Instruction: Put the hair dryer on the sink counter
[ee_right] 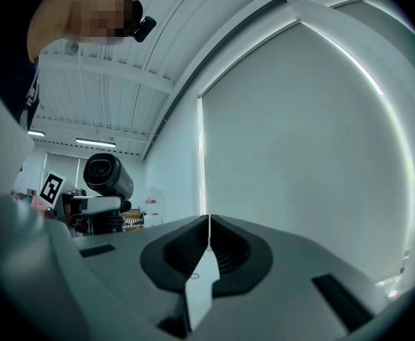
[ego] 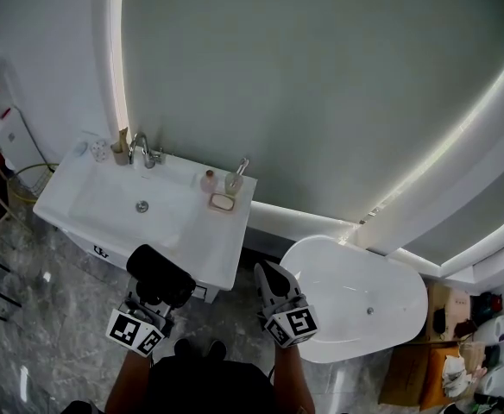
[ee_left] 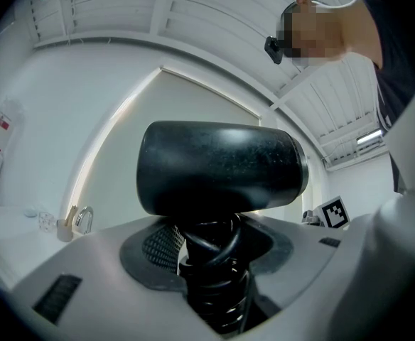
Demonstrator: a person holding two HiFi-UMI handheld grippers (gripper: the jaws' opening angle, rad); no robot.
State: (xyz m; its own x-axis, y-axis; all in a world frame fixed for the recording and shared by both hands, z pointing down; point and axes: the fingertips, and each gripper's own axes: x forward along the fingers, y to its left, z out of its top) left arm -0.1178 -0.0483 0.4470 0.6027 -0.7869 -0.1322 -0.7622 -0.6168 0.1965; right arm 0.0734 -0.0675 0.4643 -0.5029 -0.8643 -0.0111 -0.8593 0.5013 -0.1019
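Black cord (ee_left: pixel 212 249), left gripper view only

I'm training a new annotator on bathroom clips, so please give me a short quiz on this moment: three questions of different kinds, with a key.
1. True or false: the hair dryer already lies on the sink counter.
2. Which gripper holds the hair dryer? A. the left gripper. B. the right gripper. C. neither.
3. Fill in: in the head view, the white fixture to the right of the sink counter is a ____.
Key: 1 false, it is held in front of the counter. 2 A, the jaws grip its handle; the right gripper is shut and empty. 3 bathtub.
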